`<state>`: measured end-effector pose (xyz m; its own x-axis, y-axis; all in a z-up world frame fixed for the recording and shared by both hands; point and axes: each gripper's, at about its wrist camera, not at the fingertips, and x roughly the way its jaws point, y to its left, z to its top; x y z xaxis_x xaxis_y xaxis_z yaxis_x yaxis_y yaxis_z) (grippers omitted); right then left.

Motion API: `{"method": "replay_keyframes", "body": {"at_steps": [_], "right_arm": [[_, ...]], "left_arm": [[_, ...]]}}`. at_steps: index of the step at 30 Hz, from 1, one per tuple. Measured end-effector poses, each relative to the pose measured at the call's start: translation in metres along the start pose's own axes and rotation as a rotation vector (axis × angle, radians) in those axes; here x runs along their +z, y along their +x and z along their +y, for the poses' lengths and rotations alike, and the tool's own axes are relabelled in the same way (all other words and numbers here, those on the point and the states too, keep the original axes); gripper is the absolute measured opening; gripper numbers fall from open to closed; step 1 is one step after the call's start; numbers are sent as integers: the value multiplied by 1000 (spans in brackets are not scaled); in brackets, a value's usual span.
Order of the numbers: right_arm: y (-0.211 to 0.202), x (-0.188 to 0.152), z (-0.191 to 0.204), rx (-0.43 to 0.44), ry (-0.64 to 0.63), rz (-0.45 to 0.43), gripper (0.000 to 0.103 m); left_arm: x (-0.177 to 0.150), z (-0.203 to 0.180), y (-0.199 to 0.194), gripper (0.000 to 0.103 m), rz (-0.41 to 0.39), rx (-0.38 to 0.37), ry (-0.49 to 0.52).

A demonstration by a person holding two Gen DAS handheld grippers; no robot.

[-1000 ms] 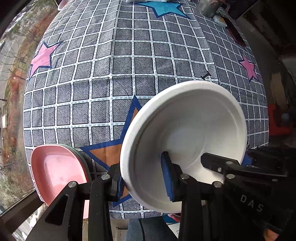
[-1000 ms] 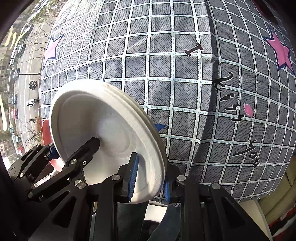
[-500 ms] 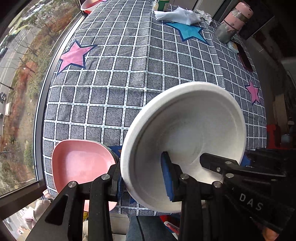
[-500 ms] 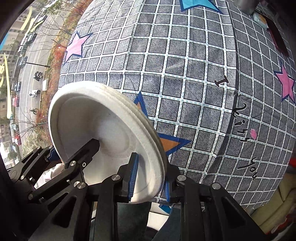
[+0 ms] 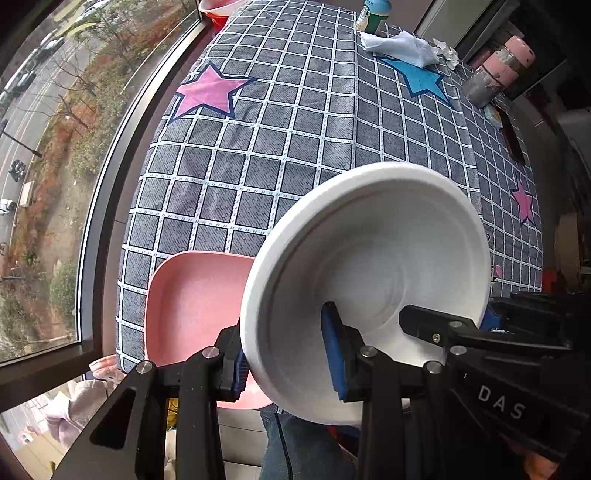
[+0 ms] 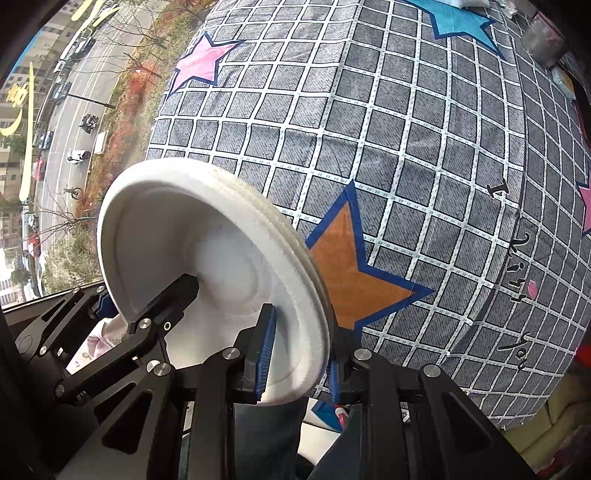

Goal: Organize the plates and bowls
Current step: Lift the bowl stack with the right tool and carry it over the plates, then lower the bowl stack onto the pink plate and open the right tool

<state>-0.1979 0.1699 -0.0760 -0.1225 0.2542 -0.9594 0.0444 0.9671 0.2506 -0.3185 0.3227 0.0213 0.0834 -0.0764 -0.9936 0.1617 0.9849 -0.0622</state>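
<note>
I have both claws clamped on one stack of white foam plates (image 5: 369,266), held on edge above the near end of the worktop (image 5: 295,147). My left claw (image 5: 286,363) pinches the stack's rim from one side, and my right claw (image 6: 299,354) pinches it from the other. In the right wrist view I count about three rims nested together (image 6: 295,236), though I cannot be sure of the number. One pink square plate (image 5: 192,299) lies at the worktop's near corner, just beside the stack. Farther back I see one crumpled white cloth (image 5: 402,46), one green-labelled cup (image 5: 373,18) and one pink-capped bottle (image 5: 495,72).
</note>
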Motion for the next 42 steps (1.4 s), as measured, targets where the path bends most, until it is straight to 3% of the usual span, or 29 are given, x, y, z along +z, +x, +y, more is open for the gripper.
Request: {"method": "replay_keyframes", "body": {"at_steps": [18,30,35,37,38,40,41,42], "right_arm": [[63,15,94,8,-159,94,26],[109,33,110,-1,-146,154,26],[112,25,116,-33,-180,156,26],[109,25,118,-39,-180,145,26],[106,26,119,-48,-182,136,28],[99,29,123,-94,-188,106,51],[94,31,120,-120,-185,80,70],[89,31,116,-120,-179,55,78]], "left_arm": [[-33,86,14,37,68,48,-188],[-37,105,45,37,120,59,-224],[-41,109,45,43,116,47,-230],[-41,109,42,56,105,59,-233],[-42,111,40,61,91,96,-231],[-41,116,34,69,62,135,-230],[-41,118,31,72,56,126,-236],[-41,121,29,80,50,108,-244]]}}
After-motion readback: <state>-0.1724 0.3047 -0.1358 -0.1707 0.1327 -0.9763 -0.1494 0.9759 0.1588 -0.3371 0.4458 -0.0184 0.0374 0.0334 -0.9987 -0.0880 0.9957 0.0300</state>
